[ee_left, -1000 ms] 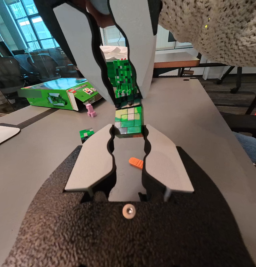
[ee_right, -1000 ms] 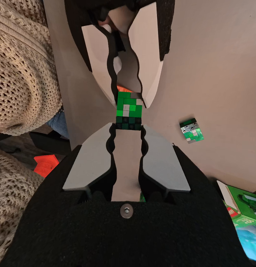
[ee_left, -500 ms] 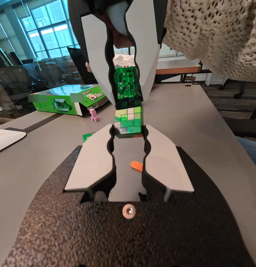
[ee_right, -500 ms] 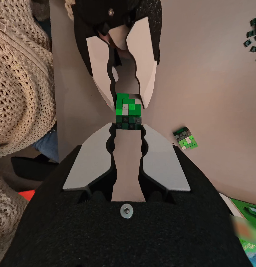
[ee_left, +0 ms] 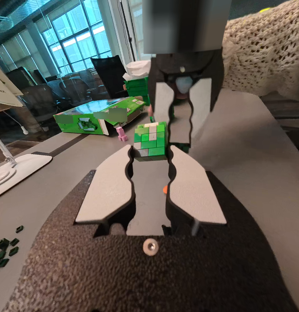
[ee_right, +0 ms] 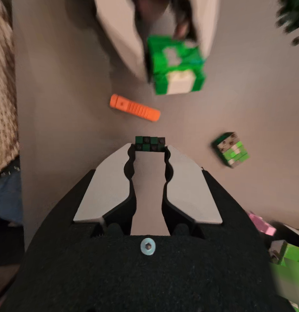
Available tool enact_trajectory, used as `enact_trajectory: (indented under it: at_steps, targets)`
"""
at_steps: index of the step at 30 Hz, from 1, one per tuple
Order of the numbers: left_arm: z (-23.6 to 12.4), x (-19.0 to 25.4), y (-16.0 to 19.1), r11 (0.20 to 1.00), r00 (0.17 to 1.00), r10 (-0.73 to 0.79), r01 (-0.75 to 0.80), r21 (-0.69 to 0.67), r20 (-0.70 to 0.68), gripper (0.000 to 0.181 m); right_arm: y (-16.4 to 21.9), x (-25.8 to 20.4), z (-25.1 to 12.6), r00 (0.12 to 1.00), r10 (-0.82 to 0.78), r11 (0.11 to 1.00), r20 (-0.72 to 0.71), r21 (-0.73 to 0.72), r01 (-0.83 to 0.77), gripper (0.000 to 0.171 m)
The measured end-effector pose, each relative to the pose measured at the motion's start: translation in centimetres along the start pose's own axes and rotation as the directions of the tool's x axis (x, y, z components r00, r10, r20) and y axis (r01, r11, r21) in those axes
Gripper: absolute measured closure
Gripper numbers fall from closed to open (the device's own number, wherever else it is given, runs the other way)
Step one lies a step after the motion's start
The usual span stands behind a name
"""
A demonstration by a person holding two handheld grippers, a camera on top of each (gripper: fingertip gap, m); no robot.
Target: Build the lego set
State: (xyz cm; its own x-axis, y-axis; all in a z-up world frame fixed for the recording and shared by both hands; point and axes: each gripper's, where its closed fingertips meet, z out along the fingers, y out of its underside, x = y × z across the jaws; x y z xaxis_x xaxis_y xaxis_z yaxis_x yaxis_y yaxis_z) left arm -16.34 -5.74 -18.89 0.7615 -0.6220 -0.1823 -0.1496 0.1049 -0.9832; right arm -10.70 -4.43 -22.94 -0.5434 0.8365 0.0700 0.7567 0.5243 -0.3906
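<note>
My left gripper (ee_left: pixel 150 150) is shut on a bright green brick block (ee_left: pixel 151 140) with grey and white tiles, held above the grey table (ee_left: pixel 229 152). My right gripper (ee_right: pixel 149 146) is shut on a small dark green and black studded plate piece (ee_right: pixel 150 143). In the left wrist view the right gripper (ee_left: pixel 179 143) hangs opposite, just right of the block, apart from it. In the right wrist view the green block (ee_right: pixel 177 64) is blurred, between the left gripper's fingers (ee_right: pixel 121 42).
An orange brick separator (ee_right: pixel 134 109) and a small green-grey block (ee_right: pixel 231 150) lie on the table. A green set box (ee_left: pixel 94 118), a pink figure (ee_left: pixel 121 134), a white lamp base (ee_left: pixel 19 167) and loose dark pieces (ee_left: pixel 5 244) lie to the left. A knitted sleeve (ee_left: pixel 263 59) is at the right. About 7 cm separates my left fingertips from my right.
The dark piece and the green block were pressed together tip to tip. Now they are apart: the grippers have drawn away from each other, each keeping its own piece.
</note>
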Motion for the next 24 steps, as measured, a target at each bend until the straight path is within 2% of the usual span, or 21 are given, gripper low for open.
enact_trajectory:
  at_steps: [3,4,11,19,24]
  targets:
    - [0.2,0.5,0.4,1.0,1.0,0.011,-0.012,-0.022,-0.022,0.142,3.6,-1.5,2.2,0.997,-0.074,0.978,0.029,-0.194,0.078,0.138]
    - [0.2,0.7,0.4,0.999,0.999,0.022,-0.023,-0.028,-0.033,0.142,3.9,-1.7,2.6,0.996,-0.084,0.976,0.035,-0.201,0.089,0.138]
    - [0.7,2.2,1.9,0.96,0.967,0.245,-0.252,-0.126,-0.064,0.142,1.0,-1.9,2.4,0.995,0.028,0.999,0.091,0.015,-0.029,0.138]
    - [1.0,3.1,4.3,0.93,0.959,0.24,-0.272,-0.246,-0.153,0.142,-1.7,-1.2,2.6,0.996,0.037,0.98,0.078,0.193,-0.052,0.138]
    - [1.0,3.1,4.6,0.926,0.959,0.233,-0.269,-0.265,-0.16,0.142,-1.7,-1.2,2.5,0.995,0.064,0.969,0.078,0.233,-0.081,0.139]
